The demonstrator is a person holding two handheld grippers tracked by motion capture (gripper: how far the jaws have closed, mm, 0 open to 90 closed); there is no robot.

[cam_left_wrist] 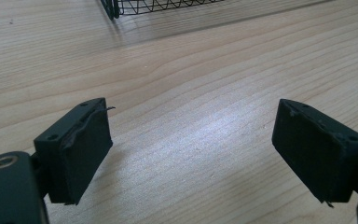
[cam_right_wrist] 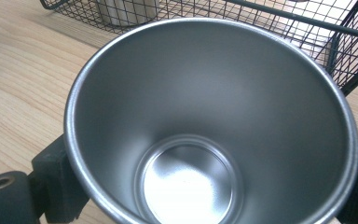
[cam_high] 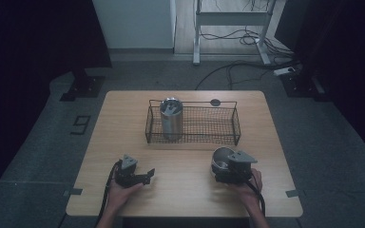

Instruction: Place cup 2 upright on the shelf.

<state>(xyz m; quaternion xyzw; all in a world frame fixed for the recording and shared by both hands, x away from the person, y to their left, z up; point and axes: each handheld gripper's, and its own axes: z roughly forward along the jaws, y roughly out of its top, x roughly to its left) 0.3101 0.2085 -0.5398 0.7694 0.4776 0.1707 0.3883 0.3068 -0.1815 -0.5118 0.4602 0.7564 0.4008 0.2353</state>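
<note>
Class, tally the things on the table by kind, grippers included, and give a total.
Steel cups: 2, one standing in the basket, one between the right gripper's jaws
Wire basket: 1
Grippers: 2, left gripper and right gripper
Total: 5

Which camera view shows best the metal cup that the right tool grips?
The right gripper view: the metal cup is seen from above, its rim and shiny bottom clear, with a jaw at each side. In the high view the metal cup is small and half hidden behind the right tool. The left gripper view offers bare table.
</note>
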